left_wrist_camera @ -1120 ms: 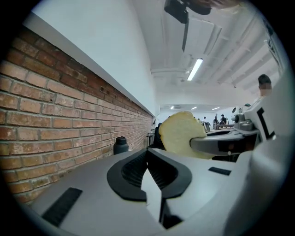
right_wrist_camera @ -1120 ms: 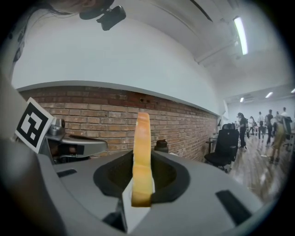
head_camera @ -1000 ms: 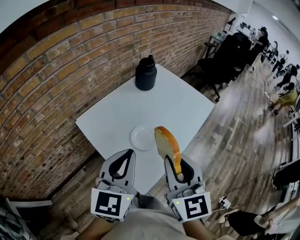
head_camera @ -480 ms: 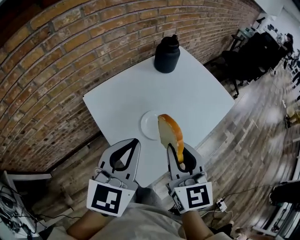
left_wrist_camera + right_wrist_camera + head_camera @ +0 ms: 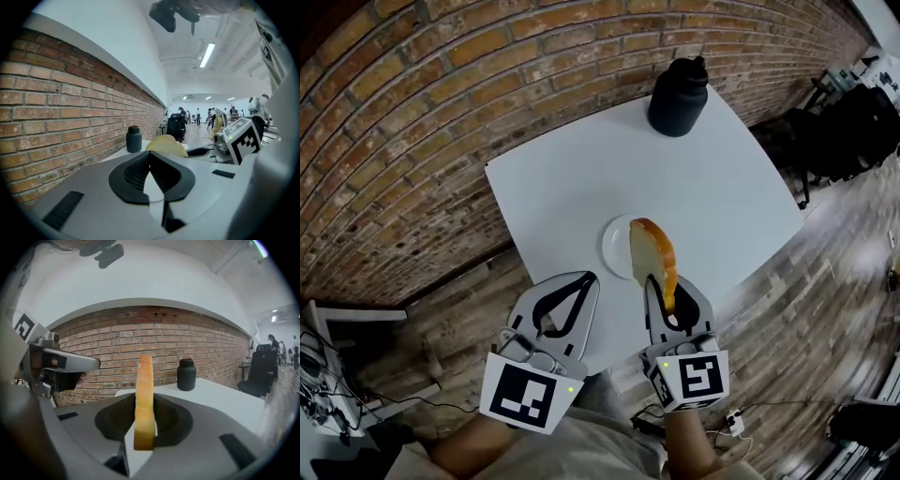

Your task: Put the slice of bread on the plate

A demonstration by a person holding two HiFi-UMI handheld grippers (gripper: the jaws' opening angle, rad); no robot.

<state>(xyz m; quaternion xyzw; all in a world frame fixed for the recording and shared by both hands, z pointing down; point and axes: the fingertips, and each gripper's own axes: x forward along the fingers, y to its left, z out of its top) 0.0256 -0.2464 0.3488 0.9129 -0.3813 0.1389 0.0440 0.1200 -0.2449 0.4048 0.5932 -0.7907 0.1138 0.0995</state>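
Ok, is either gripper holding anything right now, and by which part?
The right gripper grips the slice of bread by its near end, and the slice stands on edge between the jaws. The left gripper is shut and empty.

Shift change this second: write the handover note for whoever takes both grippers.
Left gripper: shut, empty, by the near edge of the white table.
Right gripper: shut on the slice of bread, held upright on its edge.
Plate: empty, on the table, just beyond the bread. Black bottle at the far corner.
Done: bread is in the grip, at the plate.
Left: lower it, lay it flat on the plate, open the jaws.
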